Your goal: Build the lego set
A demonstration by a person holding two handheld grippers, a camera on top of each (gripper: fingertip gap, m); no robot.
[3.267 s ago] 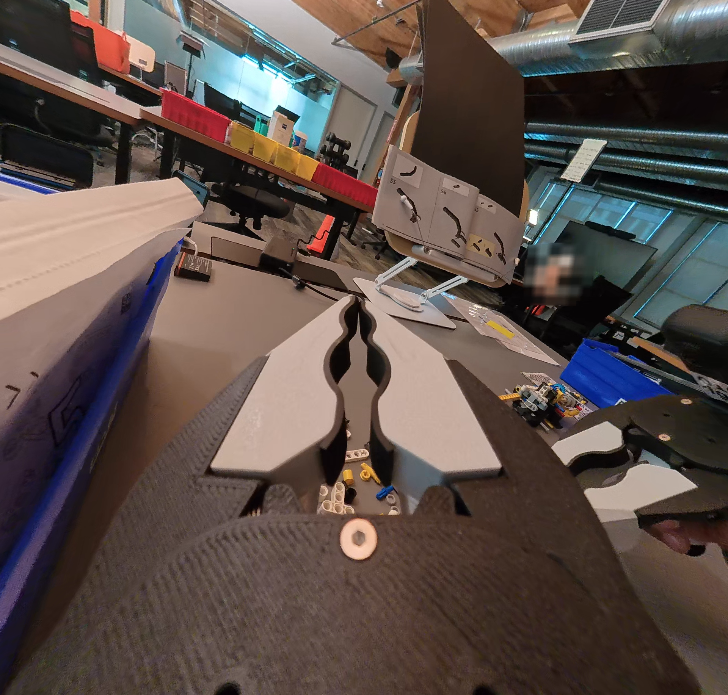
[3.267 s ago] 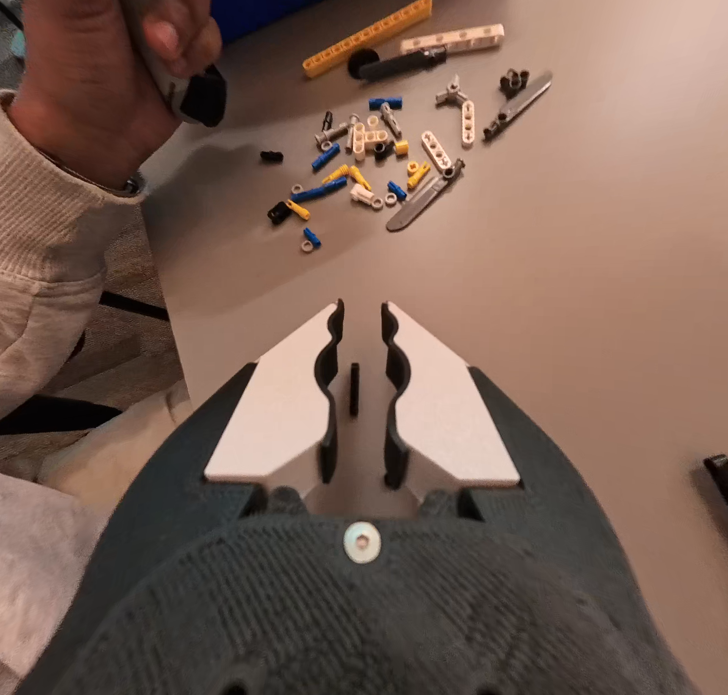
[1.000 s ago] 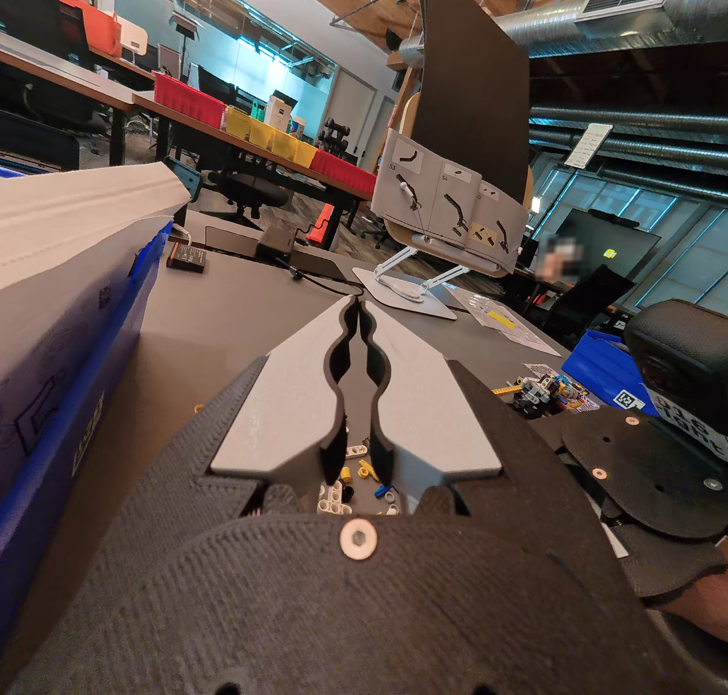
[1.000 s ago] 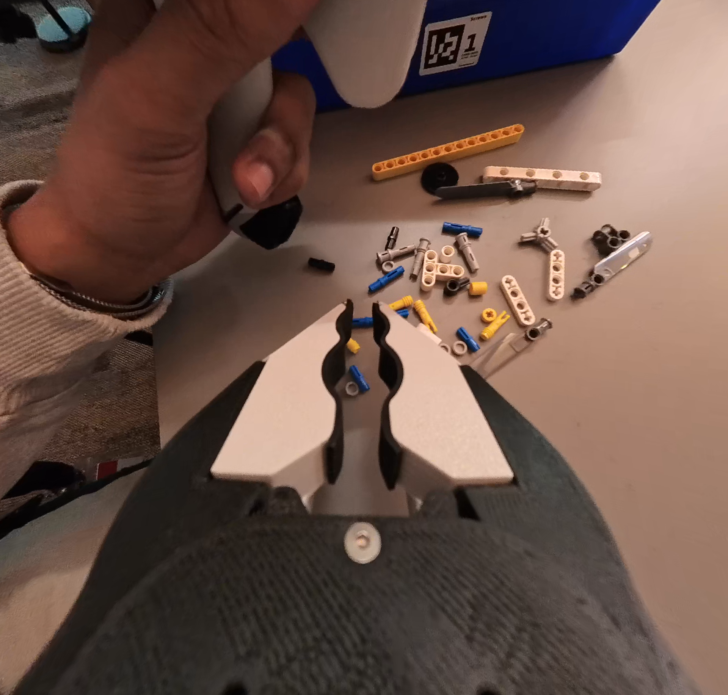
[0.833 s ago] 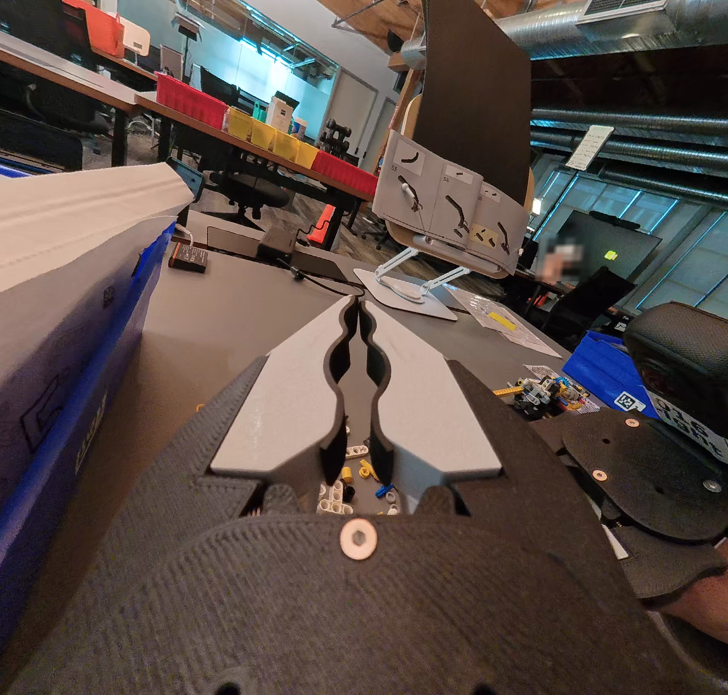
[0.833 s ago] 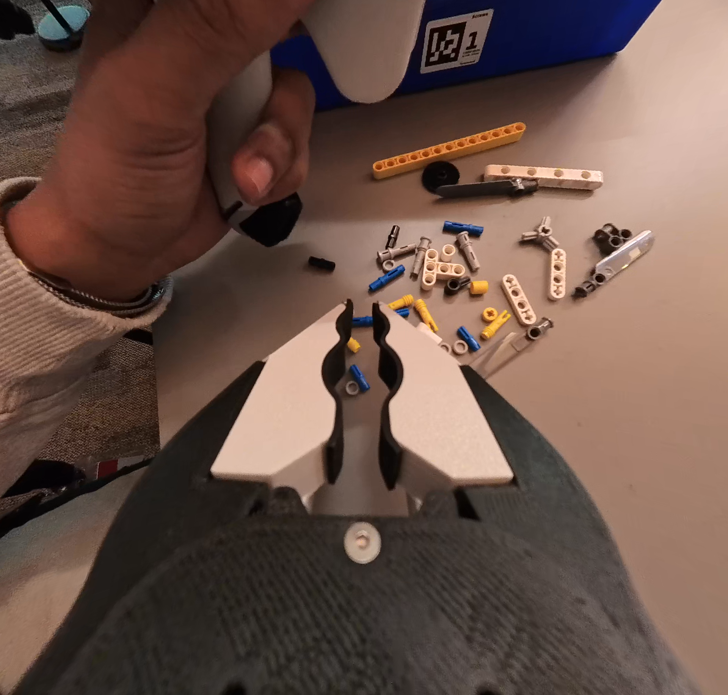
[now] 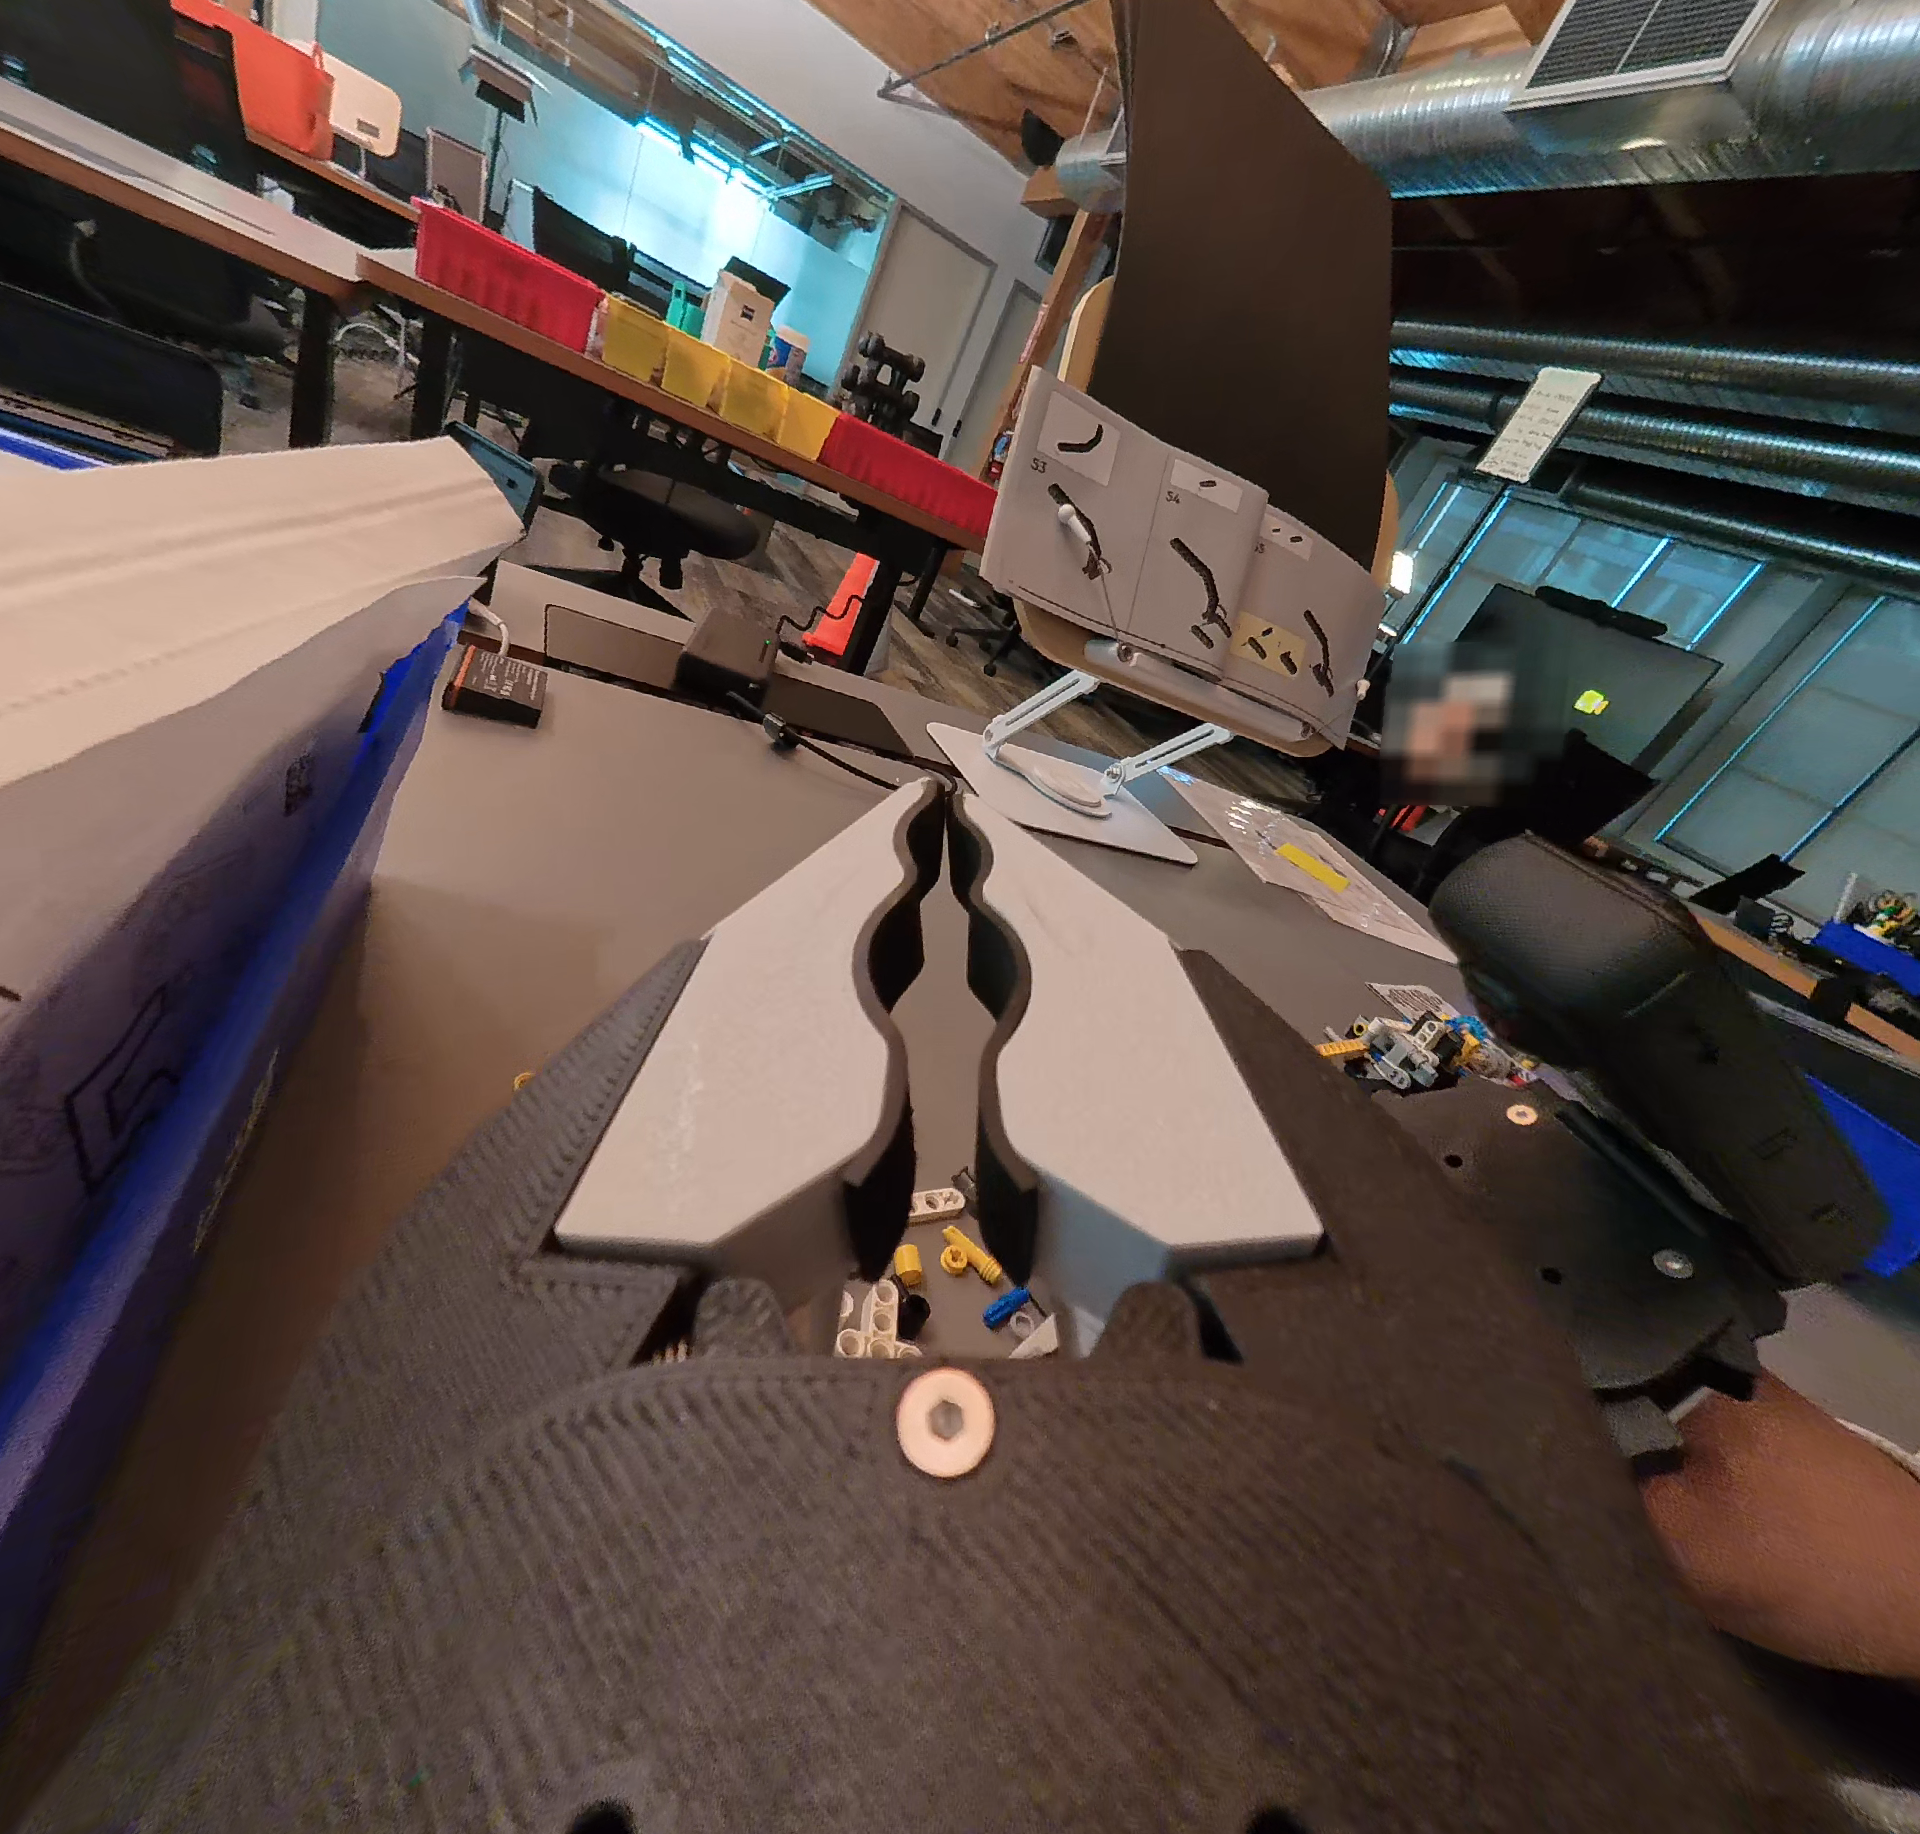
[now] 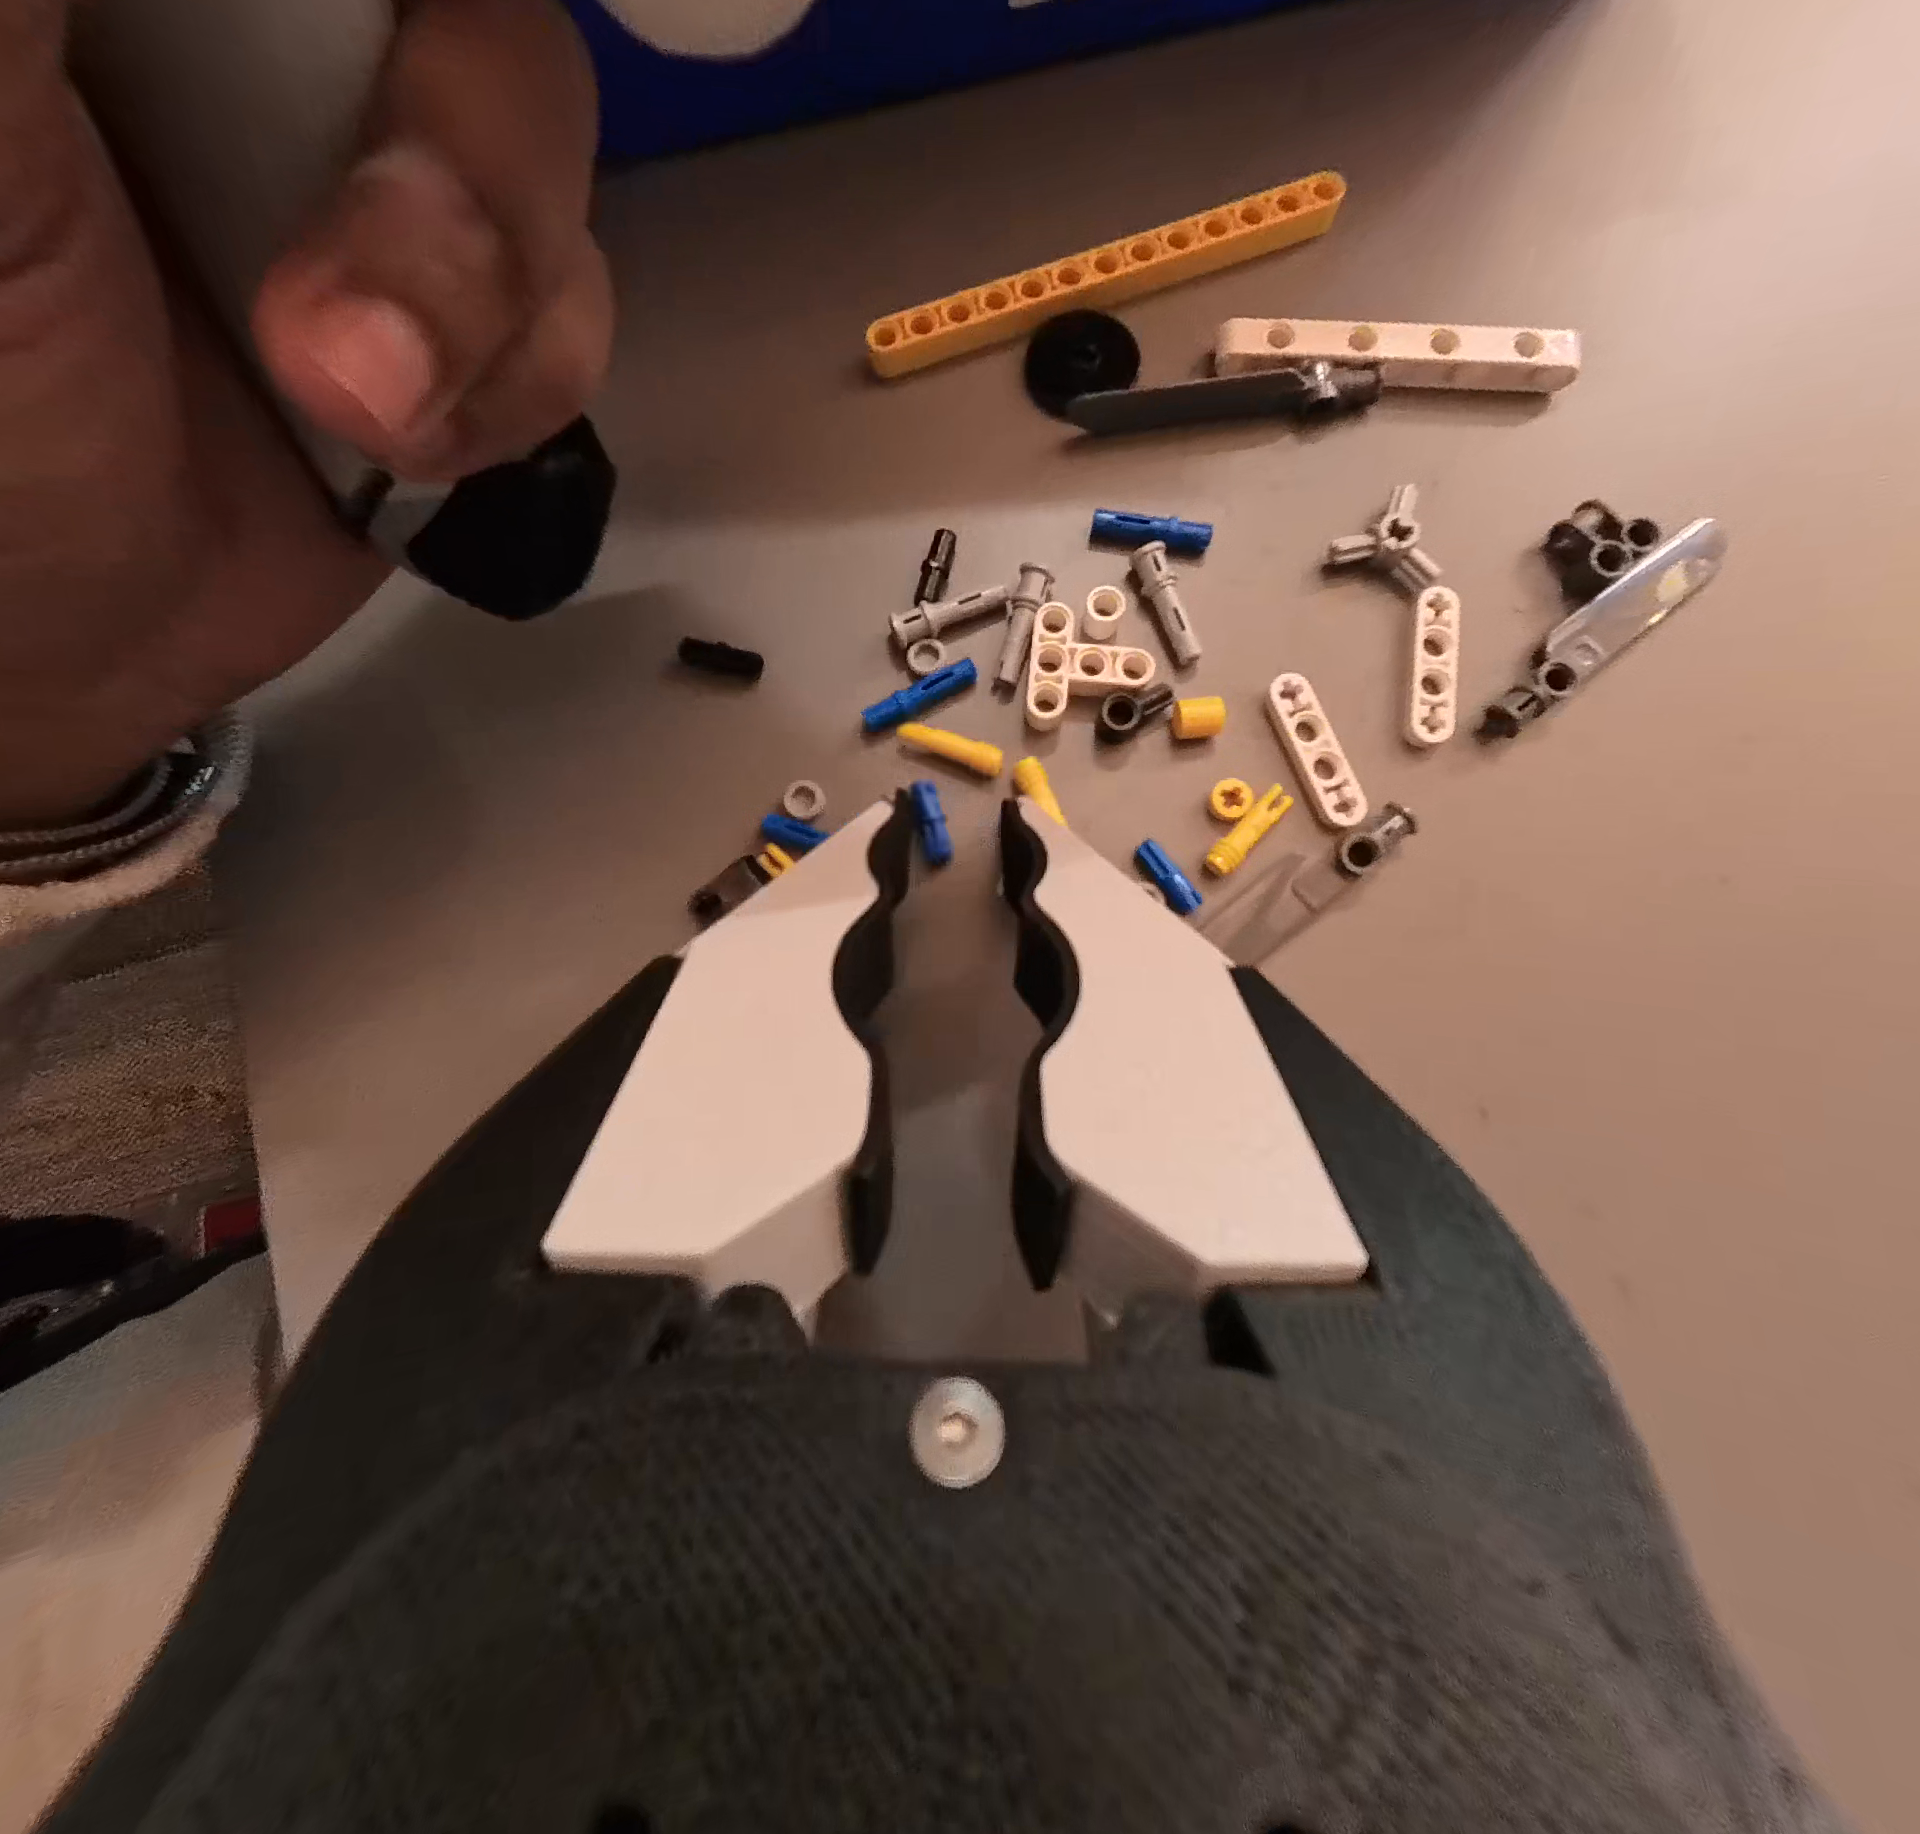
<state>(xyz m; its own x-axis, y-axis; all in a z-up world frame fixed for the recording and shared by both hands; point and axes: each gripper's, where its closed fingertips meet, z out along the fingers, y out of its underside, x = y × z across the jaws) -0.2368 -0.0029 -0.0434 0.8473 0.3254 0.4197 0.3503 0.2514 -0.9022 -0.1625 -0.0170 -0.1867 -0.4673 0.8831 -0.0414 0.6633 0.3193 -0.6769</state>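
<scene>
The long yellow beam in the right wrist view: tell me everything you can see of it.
The long yellow beam is a straight plastic-looking bar with a row of round holes along its length. It lies flat on the grey table, slanting up to the right, just in front of the blue bin. Its lower left end sits close to a black round disc. No tongs touch it.

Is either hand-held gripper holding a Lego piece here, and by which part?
Nothing is held. The left hand-held gripper is shut and empty; the right hand-held gripper is open above a small blue plastic pin lying on the table.

Grey-fingered black hand-held gripper [image 8: 951, 823], silver screw [image 8: 956, 1430]
</scene>
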